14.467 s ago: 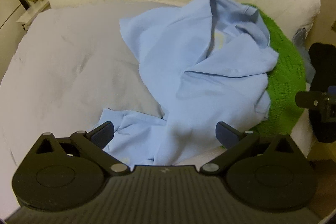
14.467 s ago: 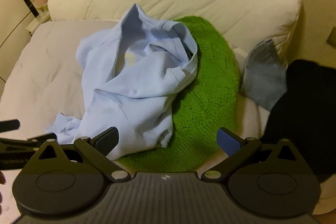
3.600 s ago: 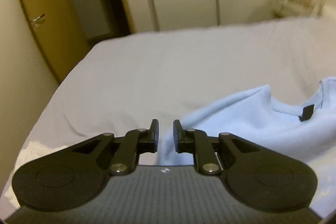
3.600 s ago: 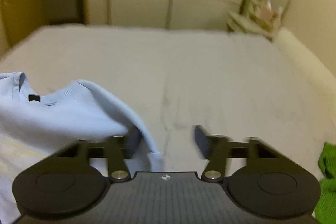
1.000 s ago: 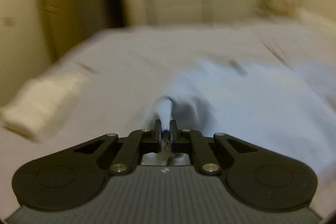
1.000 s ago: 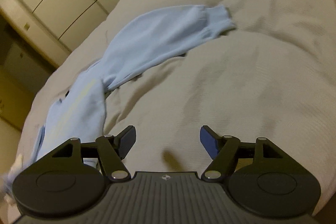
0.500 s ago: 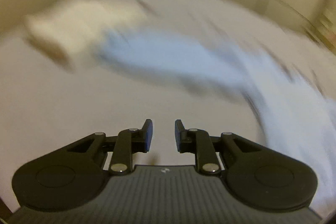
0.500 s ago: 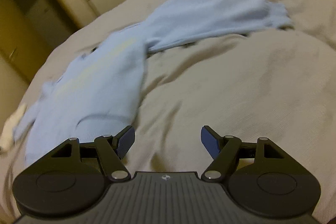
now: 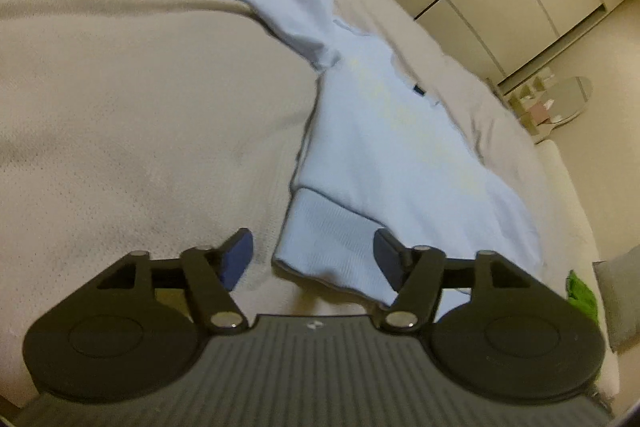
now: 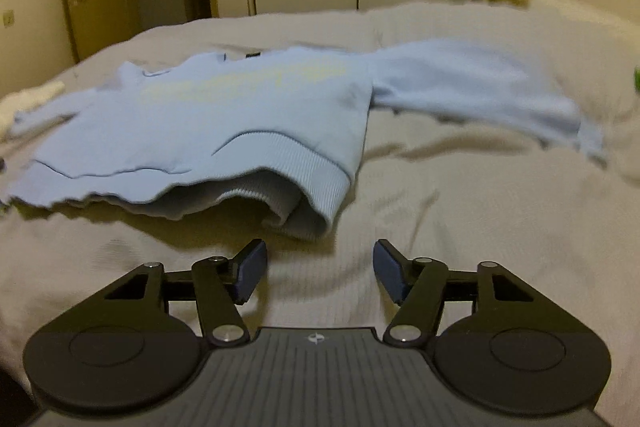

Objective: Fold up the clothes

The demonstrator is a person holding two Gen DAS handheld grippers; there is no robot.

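The bed [image 9: 120, 107] now carries the light blue sweater [image 9: 384, 131] spread flat, both sleeves out. The left gripper [image 9: 312, 255], just spreading after dropping a sleeve, straddles the hem corner unpinched. The right gripper [image 10: 318, 269], narrowing but empty, nears the other corner.

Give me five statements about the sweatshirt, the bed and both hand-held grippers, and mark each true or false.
1. The light blue sweatshirt lies spread on the bed. True.
2. The left hand-held gripper is shut on a cuff. False: its jaws have just been opening, with the ribbed hem between them unpressed.
3. The right hand-held gripper holds nothing. True.
4. Both sleeves are folded over the chest. False: each sleeve stretches outward.
5. The sweatshirt is green. False: it is light blue.
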